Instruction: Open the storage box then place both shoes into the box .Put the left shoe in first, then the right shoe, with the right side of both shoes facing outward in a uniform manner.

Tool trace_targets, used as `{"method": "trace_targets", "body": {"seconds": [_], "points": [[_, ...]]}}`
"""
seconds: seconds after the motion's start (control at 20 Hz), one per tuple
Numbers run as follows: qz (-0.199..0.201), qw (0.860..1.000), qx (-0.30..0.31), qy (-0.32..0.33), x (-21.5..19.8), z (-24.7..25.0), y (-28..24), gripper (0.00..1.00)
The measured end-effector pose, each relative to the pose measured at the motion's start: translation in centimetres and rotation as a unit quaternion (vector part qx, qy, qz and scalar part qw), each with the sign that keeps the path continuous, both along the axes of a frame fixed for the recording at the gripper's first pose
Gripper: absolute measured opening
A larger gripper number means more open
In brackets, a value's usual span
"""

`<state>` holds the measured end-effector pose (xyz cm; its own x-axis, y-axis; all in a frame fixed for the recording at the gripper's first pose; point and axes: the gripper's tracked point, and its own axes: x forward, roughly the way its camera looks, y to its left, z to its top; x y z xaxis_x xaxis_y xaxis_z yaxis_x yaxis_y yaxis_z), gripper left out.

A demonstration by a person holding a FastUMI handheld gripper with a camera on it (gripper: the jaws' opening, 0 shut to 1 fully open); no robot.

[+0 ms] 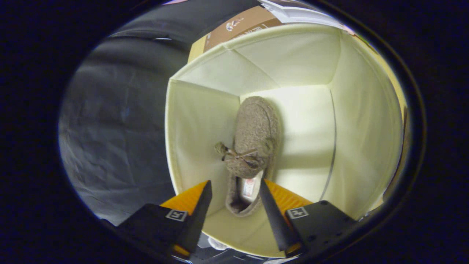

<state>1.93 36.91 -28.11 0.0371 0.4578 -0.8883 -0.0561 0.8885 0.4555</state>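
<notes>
A cream fabric storage box (362, 121) stands open below me, and I look straight down into it. One brown fuzzy shoe (253, 135) with a small bow lies on the box floor close to the left wall. Its toe points away from me and its heel opening faces up between my fingers. My gripper (235, 185) is open above the heel end. A gap shows between the left finger (203, 205) and the shoe, while the right finger (271, 209) stands at the shoe's edge. Whether that finger touches the shoe I cannot tell.
To the right of the shoe the box floor (307, 146) is bare. A brown cardboard carton (238, 25) stands behind the box's far wall. Dark crumpled cloth (117, 121) covers the surface left of the box.
</notes>
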Motion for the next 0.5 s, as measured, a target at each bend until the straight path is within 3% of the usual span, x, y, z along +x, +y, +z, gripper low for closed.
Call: {"method": "trace_targets", "body": {"seconds": [0.2,0.5], "points": [[0.006,0.998,0.052,0.020,-0.8,3.4,0.2,1.00],[0.015,0.994,0.107,0.015,-1.2,9.1,-3.4,1.00]]}}
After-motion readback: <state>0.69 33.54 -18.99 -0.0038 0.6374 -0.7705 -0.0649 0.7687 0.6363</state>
